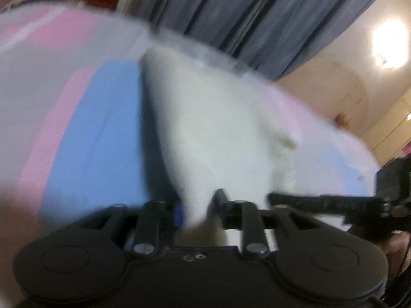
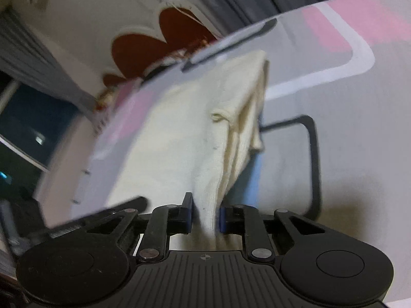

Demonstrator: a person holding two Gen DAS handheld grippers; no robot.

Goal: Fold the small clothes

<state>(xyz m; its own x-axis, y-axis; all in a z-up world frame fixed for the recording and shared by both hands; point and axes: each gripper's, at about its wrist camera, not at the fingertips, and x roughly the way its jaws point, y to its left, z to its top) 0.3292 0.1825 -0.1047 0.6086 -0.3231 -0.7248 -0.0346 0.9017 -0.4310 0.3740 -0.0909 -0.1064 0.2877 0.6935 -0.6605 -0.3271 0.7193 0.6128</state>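
Right wrist view sharp, left wrist view blurred. Right view alone showed knit weave, rolled hem, stacked folded layers on garment's right edge. One cream garment [image 2: 195,133] lay on one bedsheet [image 2: 346,154] patterned grey, pink, blue. Right gripper [image 2: 205,218] pinched near corner of cloth between blue pads. Left gripper [image 1: 197,213] likewise clamped near end of same garment [image 1: 213,128]. Far off: grey curtain [image 1: 257,12], ceiling lamp [image 1: 390,43].
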